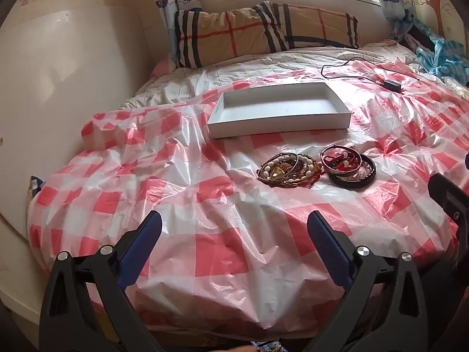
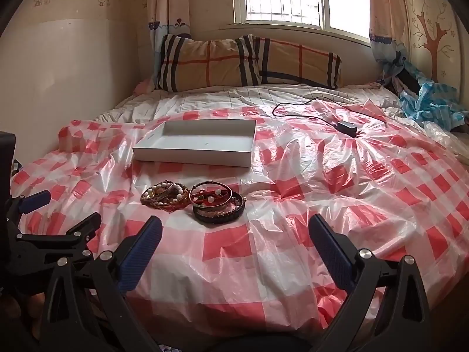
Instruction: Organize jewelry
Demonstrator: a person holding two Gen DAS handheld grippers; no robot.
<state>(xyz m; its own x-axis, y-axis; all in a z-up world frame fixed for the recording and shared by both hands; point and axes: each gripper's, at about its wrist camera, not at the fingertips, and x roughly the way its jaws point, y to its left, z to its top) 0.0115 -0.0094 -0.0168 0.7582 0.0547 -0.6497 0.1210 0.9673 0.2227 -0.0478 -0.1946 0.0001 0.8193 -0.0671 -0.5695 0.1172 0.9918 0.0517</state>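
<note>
Spread over a bed (image 1: 263, 67), a red-checked plastic sheet (image 1: 205, 234) carries two heaps of bracelets (image 1: 316, 168), laid just before an empty white box (image 1: 278, 123), seemingly for sorting. Left gripper (image 1: 234, 234) and right gripper (image 2: 234, 237) are held wide open, empty, well short of them.

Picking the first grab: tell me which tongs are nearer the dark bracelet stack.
Right, though only slightly. The right tongs sit just below the dark bracelet stack; the left tongs sit lower-left of it, farther off. Both are open.

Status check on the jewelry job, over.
Left gripper and right gripper open, empty. Two piles of beaded bracelets on checked plastic sheet; white cardboard tray empty. Path clear.
</note>
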